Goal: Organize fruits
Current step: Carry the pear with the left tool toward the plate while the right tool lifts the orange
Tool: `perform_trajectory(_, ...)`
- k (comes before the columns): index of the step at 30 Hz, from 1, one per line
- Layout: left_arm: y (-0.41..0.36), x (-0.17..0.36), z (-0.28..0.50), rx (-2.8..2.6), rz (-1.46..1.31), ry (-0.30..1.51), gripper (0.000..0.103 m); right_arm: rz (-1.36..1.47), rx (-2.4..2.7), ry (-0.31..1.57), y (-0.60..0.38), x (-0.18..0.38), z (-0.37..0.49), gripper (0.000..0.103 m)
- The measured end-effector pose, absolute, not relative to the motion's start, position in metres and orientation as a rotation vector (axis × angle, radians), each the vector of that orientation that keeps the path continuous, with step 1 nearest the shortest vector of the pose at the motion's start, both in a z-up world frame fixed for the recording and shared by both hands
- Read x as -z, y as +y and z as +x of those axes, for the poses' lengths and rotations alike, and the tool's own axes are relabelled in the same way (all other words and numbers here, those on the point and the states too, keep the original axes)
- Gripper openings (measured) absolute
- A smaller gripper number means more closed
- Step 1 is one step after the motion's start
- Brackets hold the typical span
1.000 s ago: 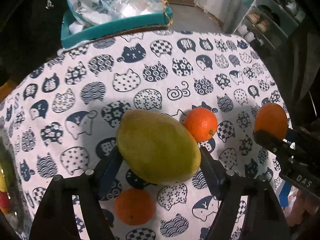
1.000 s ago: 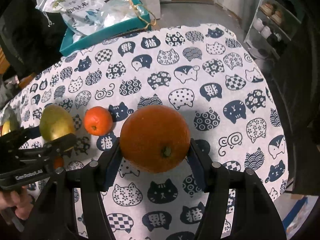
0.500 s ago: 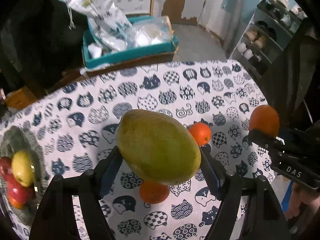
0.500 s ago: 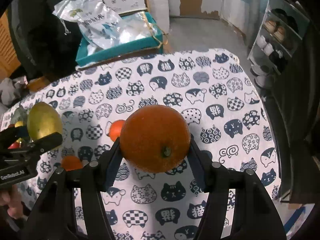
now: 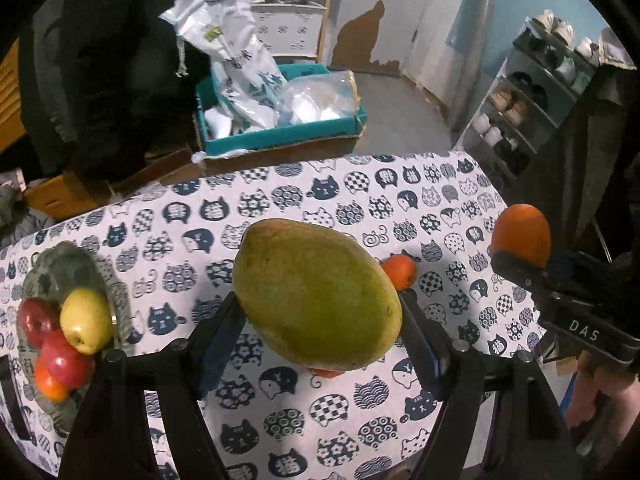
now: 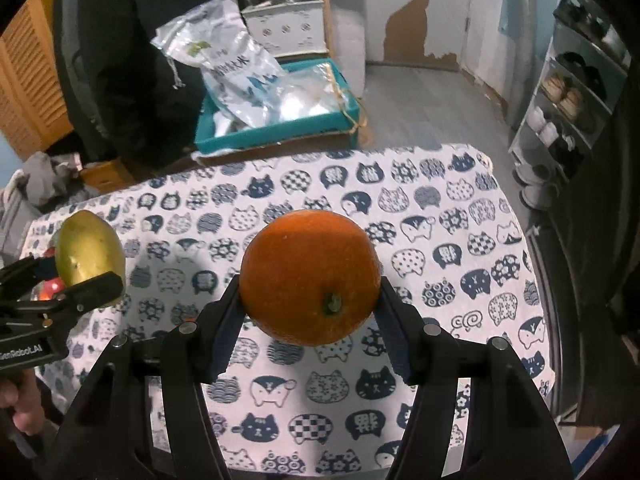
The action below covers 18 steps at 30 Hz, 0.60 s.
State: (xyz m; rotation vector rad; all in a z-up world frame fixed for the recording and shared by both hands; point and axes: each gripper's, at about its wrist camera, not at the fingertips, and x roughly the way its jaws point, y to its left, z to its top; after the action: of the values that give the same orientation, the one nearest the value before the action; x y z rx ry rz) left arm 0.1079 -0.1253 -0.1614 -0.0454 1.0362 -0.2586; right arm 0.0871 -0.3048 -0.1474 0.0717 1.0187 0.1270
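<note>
My left gripper (image 5: 318, 316) is shut on a large green-yellow mango (image 5: 316, 294) and holds it high above the cat-print table (image 5: 280, 208). My right gripper (image 6: 310, 304) is shut on a big orange (image 6: 310, 276), also held above the table; it shows at the right of the left wrist view (image 5: 522, 234). The mango shows at the left of the right wrist view (image 6: 89, 254). A small orange (image 5: 399, 271) lies on the cloth behind the mango; another (image 5: 326, 372) is mostly hidden under it. A grey plate (image 5: 64, 264) at the left holds apples (image 5: 86, 320) and an orange.
A teal box (image 5: 280, 136) with plastic bags stands beyond the table's far edge. A shoe rack (image 5: 532, 100) is at the right. The table's right edge (image 6: 536, 280) drops to the floor. A dark chair back (image 6: 120, 60) is at the far left.
Both grippers have risen further above the table with their fruit. The views have widened, and the fruit plate at the left is more fully in the left wrist view.
</note>
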Motion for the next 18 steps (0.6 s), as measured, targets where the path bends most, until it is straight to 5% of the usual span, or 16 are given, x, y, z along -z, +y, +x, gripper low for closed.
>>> perform_trajectory(18,-0.057,0.131,0.087,0.175,-0.098,0.978,0.078,0.030,-0.245,0.973,-0.245,0.119,0.089,0.063)
